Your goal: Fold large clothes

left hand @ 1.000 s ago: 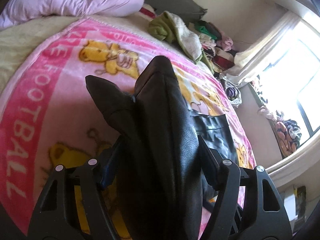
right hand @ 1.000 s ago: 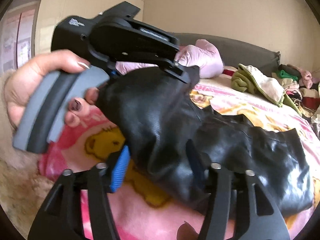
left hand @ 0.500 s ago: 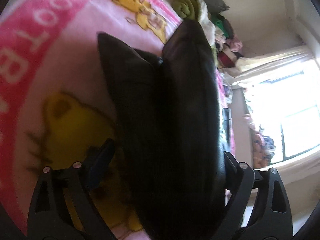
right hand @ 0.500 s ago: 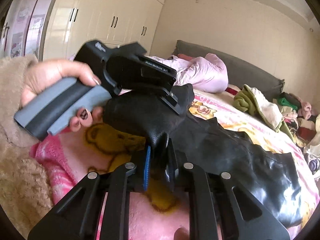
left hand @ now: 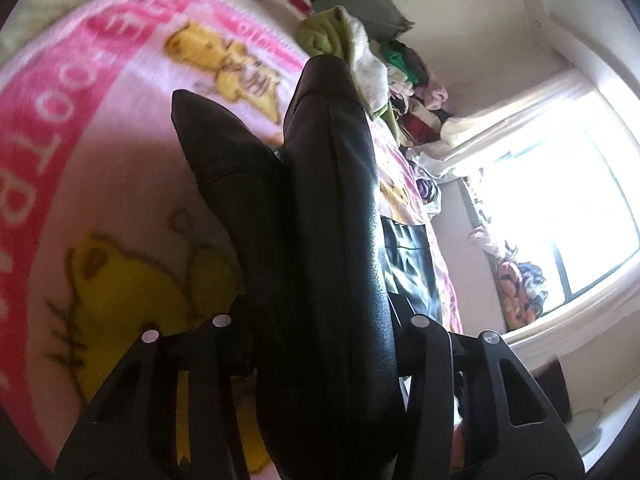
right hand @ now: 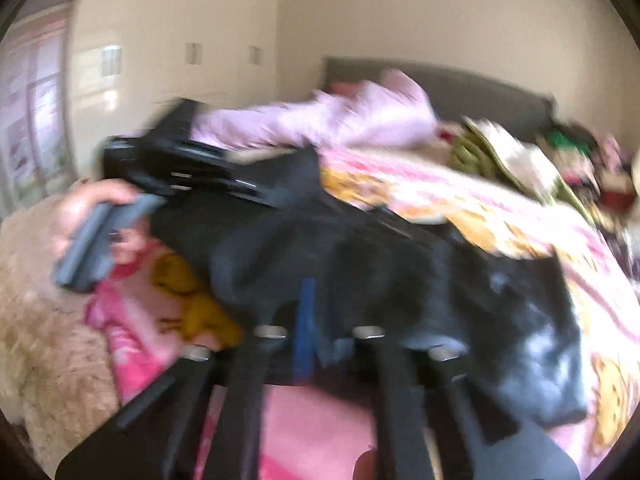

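A black leather-like garment point(left hand: 332, 200) lies across the pink cartoon blanket point(left hand: 100, 160) on the bed. A thick fold of it rises between the fingers of my left gripper point(left hand: 320, 316) and fills the gap; the jaws are closing and press its sides. In the blurred right wrist view the garment point(right hand: 420, 280) spreads to the right. My right gripper point(right hand: 316, 320) is shut and pinches its near edge beside the blue pad. The left gripper point(right hand: 276, 188) shows there too, held by a hand point(right hand: 88, 208) at the garment's left end.
A lilac quilted cover point(right hand: 340, 120) lies at the head of the bed by the grey headboard point(right hand: 460, 84). A pile of mixed clothes point(left hand: 368, 64) sits at the far side. A bright window point(left hand: 560, 208) and white wardrobes point(right hand: 180, 40) flank the bed. A fuzzy beige sleeve point(right hand: 36, 340) is near left.
The right jaws closed from wide apart onto the garment's edge, and that view swept sideways into blur. The left jaws spread wider, then narrowed on the fold while dipping lower.
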